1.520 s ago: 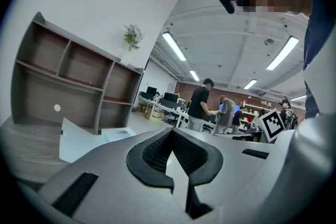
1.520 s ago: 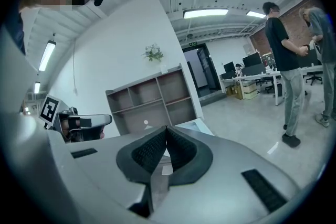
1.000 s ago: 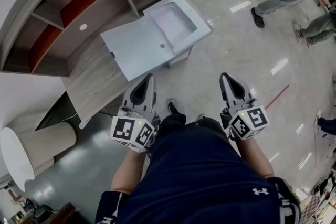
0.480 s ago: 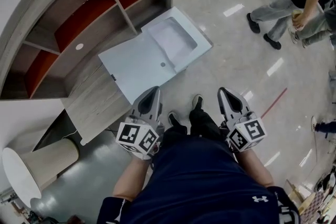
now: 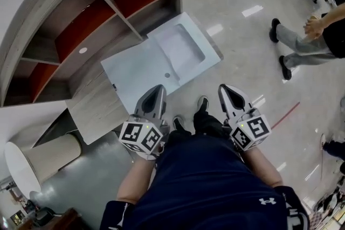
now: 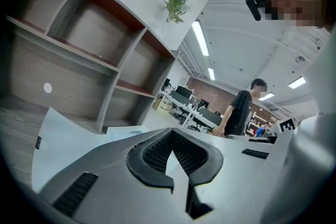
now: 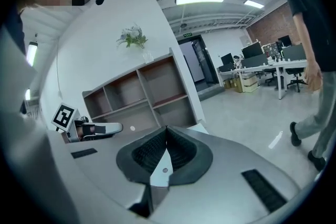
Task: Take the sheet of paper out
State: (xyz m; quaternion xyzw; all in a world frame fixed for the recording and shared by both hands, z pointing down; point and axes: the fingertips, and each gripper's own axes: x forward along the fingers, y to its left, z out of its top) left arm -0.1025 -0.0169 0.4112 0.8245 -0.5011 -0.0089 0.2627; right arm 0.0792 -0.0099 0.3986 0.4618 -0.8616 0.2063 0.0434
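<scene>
Meeting at their tips with nothing between them, the pads of the left gripper (image 5: 157, 89) and right gripper (image 5: 224, 89) are fully closed, and both point toward an open white case (image 5: 139, 71) just ahead. The sheet of paper (image 5: 182, 47) appears to lie flat in the case's recessed half, while the case's long axis runs lower left to upper right, across the grippers' line. The case overhangs a wooden counter (image 5: 94, 107) beside shelves (image 5: 81, 27); another person (image 5: 307, 40) walks at right.
</scene>
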